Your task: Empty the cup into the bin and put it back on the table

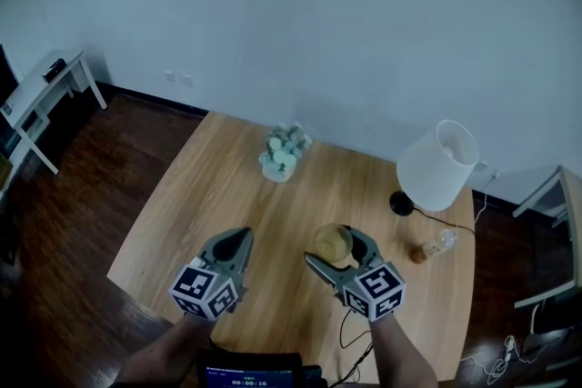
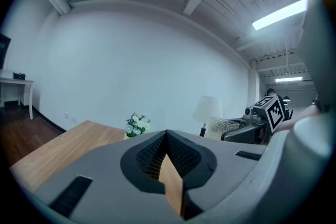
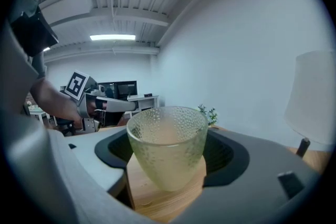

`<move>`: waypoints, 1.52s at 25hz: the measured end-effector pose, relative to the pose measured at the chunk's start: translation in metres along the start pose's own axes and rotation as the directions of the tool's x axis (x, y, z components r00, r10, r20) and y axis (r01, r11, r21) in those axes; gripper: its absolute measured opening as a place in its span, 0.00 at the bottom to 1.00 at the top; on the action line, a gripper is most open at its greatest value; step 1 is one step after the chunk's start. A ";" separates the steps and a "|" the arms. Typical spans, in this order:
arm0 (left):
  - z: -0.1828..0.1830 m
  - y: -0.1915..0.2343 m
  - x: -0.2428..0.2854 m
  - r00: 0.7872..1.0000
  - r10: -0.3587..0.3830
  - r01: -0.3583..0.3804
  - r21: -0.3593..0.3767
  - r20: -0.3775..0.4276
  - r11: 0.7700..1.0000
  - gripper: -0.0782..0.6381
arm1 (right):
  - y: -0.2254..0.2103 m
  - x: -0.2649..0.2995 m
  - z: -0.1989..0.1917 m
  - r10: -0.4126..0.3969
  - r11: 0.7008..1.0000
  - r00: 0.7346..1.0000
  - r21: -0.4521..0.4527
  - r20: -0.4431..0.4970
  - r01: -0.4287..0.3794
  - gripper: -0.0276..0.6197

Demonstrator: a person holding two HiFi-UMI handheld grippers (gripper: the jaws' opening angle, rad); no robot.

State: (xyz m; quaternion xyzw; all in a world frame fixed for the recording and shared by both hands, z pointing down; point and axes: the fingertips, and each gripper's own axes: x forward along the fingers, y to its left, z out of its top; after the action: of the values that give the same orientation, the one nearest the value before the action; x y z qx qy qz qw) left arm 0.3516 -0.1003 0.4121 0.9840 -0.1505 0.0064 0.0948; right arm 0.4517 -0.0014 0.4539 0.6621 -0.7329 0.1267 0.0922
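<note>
Where the wooden surface (image 1: 191, 195) is viewed from above, two devices are held over its near half.

- left hand-held gripper (image 1: 242, 237): the jaws are shut to a point and nothing is held. Only a wedge of the surface is seen beneath the meeting pads in the left gripper view.
- right hand-held gripper (image 1: 335, 250): the jaws are closed on the cup (image 3: 167, 147), with one pad set against each side.
- cup: made of dimpled clear glass and held upright, mouth upward, low over the surface, right of centre. Whether its base touches the wood cannot be told. A pale tan tint is seen inside, but the contents cannot be made out.
- flowers (image 1: 285, 152): a small white-and-green bunch is set toward the far edge, well apart from both devices.
- lamp (image 1: 438, 166): a white shade on a dark base is placed at the far right corner.
- bottle (image 1: 435, 244): small and clear, it is laid on its side near the lamp base.
- side table (image 1: 41, 91): white, it is placed by the wall at far left, on the dark floor (image 1: 64, 223).
</note>
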 end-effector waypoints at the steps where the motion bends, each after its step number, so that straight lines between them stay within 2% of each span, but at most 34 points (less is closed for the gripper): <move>1: 0.005 -0.002 -0.004 1.000 -0.001 0.001 0.001 0.014 1.000 0.10 | 0.004 -0.004 0.006 0.007 1.000 1.000 0.003 0.003 -0.007 0.65; 10: 0.044 -0.021 -0.038 0.997 -0.030 0.029 0.019 0.076 0.999 0.10 | 0.031 -0.034 0.039 0.031 0.999 0.999 0.023 0.028 -0.032 0.65; 21: 0.052 -0.024 -0.066 0.996 0.017 -0.021 0.042 0.083 0.999 0.10 | 0.052 -0.039 0.055 0.085 0.996 0.995 0.023 0.051 -0.086 0.65; 33: 0.068 -0.002 -0.135 0.980 0.166 -0.174 0.061 0.111 0.983 0.10 | 0.082 -0.023 0.072 0.202 0.979 0.978 -0.002 0.058 -0.202 0.65; 38: 0.075 0.015 -0.160 0.969 0.209 -0.219 0.071 0.135 0.973 0.10 | 0.095 -0.012 0.080 0.218 0.976 0.975 -0.041 0.049 -0.216 0.65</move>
State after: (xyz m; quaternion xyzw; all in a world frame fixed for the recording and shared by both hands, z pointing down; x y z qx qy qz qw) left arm 0.1935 -0.0817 0.3349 0.9636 -0.2611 -0.0392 0.0418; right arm 0.3609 -0.0066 0.3678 0.5795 -0.8051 0.1053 0.0698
